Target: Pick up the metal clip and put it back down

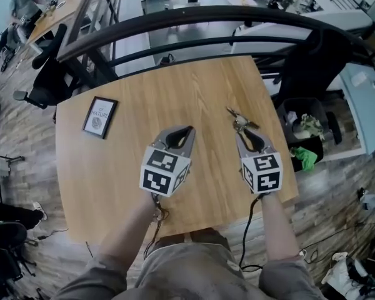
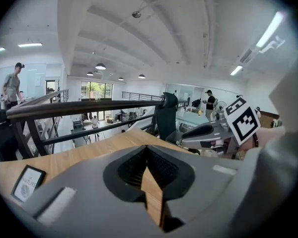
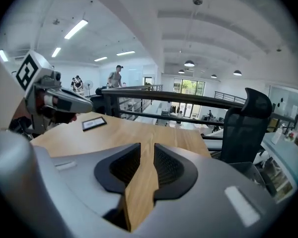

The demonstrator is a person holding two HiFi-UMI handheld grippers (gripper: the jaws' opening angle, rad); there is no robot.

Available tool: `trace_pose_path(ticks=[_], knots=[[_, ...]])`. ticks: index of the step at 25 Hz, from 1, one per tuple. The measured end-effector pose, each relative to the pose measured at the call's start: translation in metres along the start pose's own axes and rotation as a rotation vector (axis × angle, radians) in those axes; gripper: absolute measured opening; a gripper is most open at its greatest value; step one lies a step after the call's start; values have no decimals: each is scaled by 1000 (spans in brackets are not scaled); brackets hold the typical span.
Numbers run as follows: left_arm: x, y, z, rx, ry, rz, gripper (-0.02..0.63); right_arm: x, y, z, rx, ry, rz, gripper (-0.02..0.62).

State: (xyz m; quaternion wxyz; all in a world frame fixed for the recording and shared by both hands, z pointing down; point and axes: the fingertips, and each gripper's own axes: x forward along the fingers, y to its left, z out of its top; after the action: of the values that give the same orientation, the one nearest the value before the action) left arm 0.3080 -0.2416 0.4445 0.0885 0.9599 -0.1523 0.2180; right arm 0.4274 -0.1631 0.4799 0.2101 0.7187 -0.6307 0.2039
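Note:
The metal clip [image 1: 240, 119] lies on the round wooden table [image 1: 144, 105], toward its right side. My right gripper [image 1: 243, 132] hangs in the air just on the near side of the clip, and in the right gripper view [image 3: 147, 148] its jaws stand apart with only table wood showing through the gap. The clip is hidden from that view. My left gripper [image 1: 185, 130] floats over the middle of the table; in the left gripper view [image 2: 147, 148] its jaw tips meet and hold nothing.
A small black-framed picture [image 1: 100, 117] lies on the table's left part. A dark curved railing [image 1: 206, 17] runs behind the far edge. To the right stand a black office chair [image 1: 312, 61] and a bin with rubbish [image 1: 303, 130].

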Motion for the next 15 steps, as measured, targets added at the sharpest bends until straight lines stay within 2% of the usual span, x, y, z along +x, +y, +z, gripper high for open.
trace_pose_path(ticks=[9, 15], knots=[[-90, -18, 38, 86, -110, -1, 2, -85, 78, 53, -40, -139, 80, 66], [-133, -15, 31, 100, -138, 31, 2, -117, 127, 65, -47, -195, 128, 49]])
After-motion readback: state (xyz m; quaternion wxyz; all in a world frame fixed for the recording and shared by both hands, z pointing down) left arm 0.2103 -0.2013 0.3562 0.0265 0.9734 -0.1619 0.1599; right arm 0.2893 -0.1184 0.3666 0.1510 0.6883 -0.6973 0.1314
